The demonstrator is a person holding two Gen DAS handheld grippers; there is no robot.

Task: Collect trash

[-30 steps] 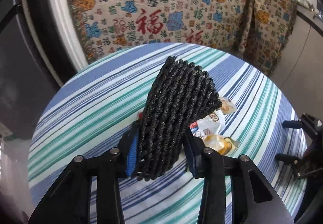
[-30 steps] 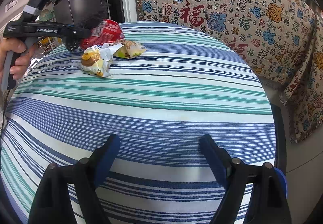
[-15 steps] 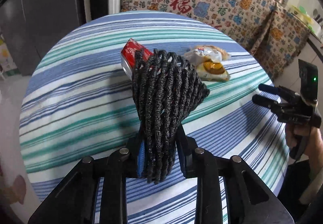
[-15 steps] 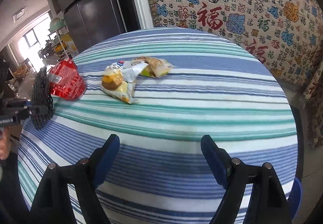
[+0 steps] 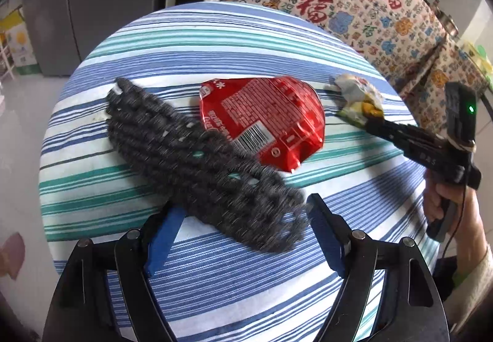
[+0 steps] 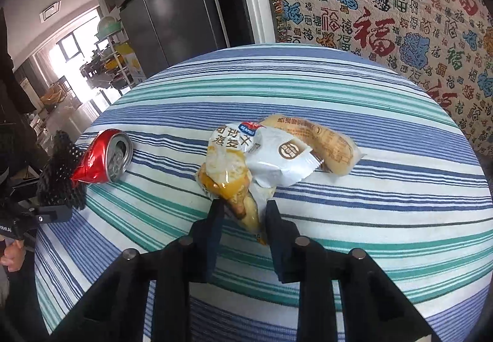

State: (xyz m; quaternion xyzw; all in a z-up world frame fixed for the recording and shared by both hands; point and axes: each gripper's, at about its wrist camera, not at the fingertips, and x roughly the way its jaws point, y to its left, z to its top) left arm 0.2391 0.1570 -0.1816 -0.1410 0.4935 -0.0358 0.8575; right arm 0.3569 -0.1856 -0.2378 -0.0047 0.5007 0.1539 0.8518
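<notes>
A black foam mesh net lies blurred on the striped round table, its near end between the fingers of my left gripper, whose jaws are opening and no longer press it. Beside it rests a crushed red can, seen also as the can in the right wrist view. A yellow snack wrapper and a white and tan wrapper lie mid-table. My right gripper is closing, its jaws flanking the yellow wrapper's near tip. The right gripper reaches that wrapper.
A cloth with red and blue characters hangs behind the table. A dark fridge and a shelf rack stand at back left. A hand holds the right gripper at the table's right edge.
My left gripper opened and let the mesh net drop flat beside the can. The right gripper moved in to the wrappers and narrowed around the yellow one's tip.
</notes>
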